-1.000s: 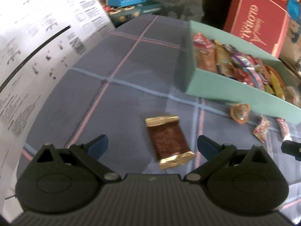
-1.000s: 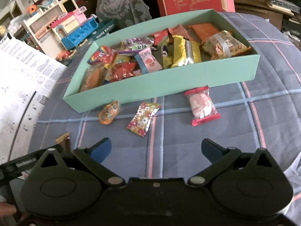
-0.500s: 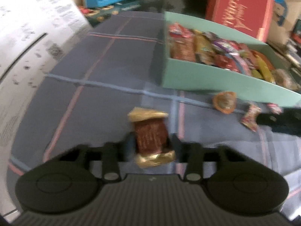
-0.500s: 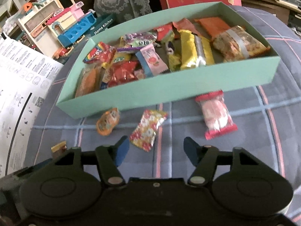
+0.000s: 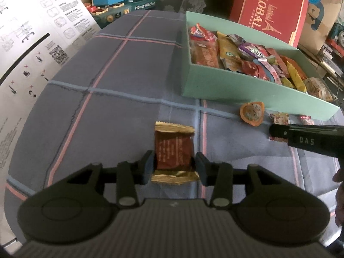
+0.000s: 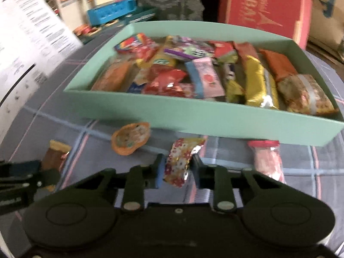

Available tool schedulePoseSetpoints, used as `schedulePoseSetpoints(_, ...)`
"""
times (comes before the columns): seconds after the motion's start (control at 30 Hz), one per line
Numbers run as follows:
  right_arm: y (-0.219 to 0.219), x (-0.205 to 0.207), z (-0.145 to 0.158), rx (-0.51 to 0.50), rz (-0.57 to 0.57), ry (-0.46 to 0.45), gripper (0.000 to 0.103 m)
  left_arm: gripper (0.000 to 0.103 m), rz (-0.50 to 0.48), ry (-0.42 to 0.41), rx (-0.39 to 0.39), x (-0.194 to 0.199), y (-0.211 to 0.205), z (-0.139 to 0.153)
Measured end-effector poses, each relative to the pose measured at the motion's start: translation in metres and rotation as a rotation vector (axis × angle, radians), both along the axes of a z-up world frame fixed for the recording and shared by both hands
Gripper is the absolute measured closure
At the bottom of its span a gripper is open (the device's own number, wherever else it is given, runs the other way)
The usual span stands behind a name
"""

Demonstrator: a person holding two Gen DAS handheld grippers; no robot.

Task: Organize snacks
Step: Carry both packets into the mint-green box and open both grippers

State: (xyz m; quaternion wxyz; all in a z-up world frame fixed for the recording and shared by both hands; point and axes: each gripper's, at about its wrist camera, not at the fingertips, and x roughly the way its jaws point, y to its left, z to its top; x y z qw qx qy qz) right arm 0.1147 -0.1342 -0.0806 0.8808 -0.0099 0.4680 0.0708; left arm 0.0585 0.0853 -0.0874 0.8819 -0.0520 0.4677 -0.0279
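Now both wrappers are gripped: the brown chocolate point(image 5: 173, 150) by the left tool point(image 5: 174, 167), the flowered candy point(image 6: 180, 161) by the right tool point(image 6: 175, 169), jaws open a second ago; transfer to the green box point(image 6: 193, 118) is judged next.

A brown snack with gold ends point(image 5: 173, 153) lies flat between closed jaws. A floral packet point(image 6: 180, 160), somewhat blurred, seems pinched too. The mint box point(image 6: 202, 116) holds many snacks.

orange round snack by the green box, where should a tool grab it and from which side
Grip the orange round snack across its flat crimped rim, coming from above on the near side. It lies flat on the tablecloth close to the green box wall, so the far side looks cramped.
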Motion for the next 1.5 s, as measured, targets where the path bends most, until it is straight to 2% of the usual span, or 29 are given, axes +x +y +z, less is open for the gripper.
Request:
schedulePoseSetpoints(0.17, -0.011, -0.003, 0.006, 0.064, -0.027, 0.022, 0.083, 0.069, 0.015, -0.001, 0.008, -0.002, -0.001, 0.001)
schedulePoseSetpoints(0.43, -0.033, -0.022, 0.019, 0.153, -0.072, 0.016, 0.084, 0.069, 0.03, 0.004, -0.027, -0.006, 0.003, 0.007)
schedulePoseSetpoints(0.8, -0.043, -0.02, 0.055, 0.254, -0.067, -0.035, 0.084, 0.069, -0.025, -0.089, -0.07, -0.003, -0.007, 0.048)
schedulePoseSetpoints(1.1, -0.035, 0.034, 0.084, 0.285, -0.036, -0.077, 0.084, 0.069, -0.088, -0.158, -0.096, 0.056, -0.039, 0.075)
schedulePoseSetpoints(1.3, -0.027, 0.084, 0.088, 0.301, -0.033, -0.07, 0.084, 0.069, -0.081, -0.118, -0.115, 0.102, -0.053, 0.064)
schedulePoseSetpoints(1.5, -0.011, 0.118, 0.075, 0.302, -0.012, -0.043, 0.083, 0.069, -0.095, -0.104, -0.113, 0.124, -0.059, 0.055)
